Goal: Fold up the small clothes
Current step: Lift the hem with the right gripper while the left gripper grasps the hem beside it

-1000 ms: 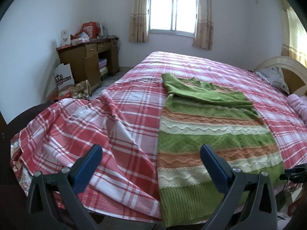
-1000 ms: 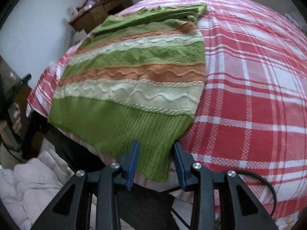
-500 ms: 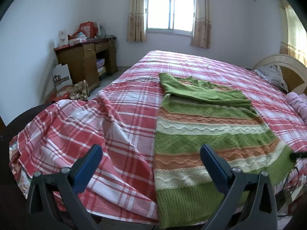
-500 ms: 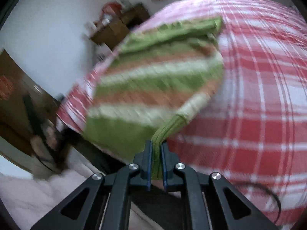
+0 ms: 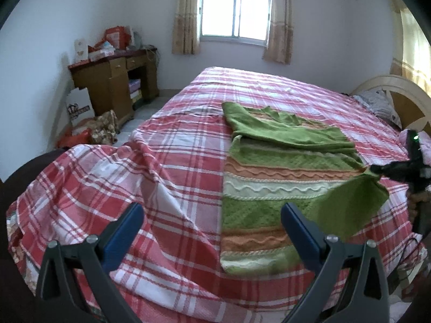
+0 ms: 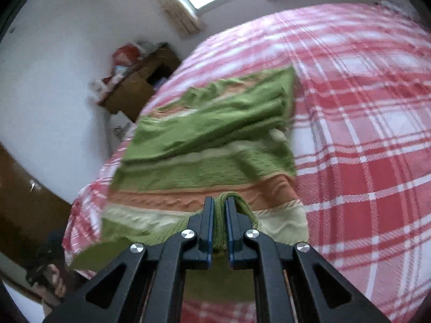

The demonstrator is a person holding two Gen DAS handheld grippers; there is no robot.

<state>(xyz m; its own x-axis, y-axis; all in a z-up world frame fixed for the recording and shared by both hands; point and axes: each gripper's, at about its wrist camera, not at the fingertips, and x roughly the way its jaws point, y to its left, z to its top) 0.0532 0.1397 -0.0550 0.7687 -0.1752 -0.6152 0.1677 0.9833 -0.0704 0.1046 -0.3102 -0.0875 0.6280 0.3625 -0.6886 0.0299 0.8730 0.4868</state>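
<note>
- Green-striped knit sweater (image 5: 272, 188) is lying on the red plaid bedspread (image 5: 172, 177), near the foot of the bed, w/ its sleeves folded across the upper part.
- We're clamping the right gripper (image 6: 220, 216) tight on the sweater's green ribbed hem corner; the jaws have just been closing and the fabric is bunching up btwn the blue pads.
- In the left wrist view that same corner (image 5: 358, 202) is hanging in the air, lifted off the bed toward the right edge of the pic, w/ the right gripper's black tip pinching it.
- We're holding the left gripper (image 5: 210, 228) spread wide, nothing btwn its fingers, hovering over the near edge of the bed just beside the sweater's left side.
- Bg stuff: a wooden desk (image 5: 115, 80) is standing against the wall, a curtained window (image 5: 234, 13) is glowing behind the bed, and a headboard (image 5: 390, 91) is showing on the right.
- Right wrist view is coming out pretty blurry tbh.
</note>
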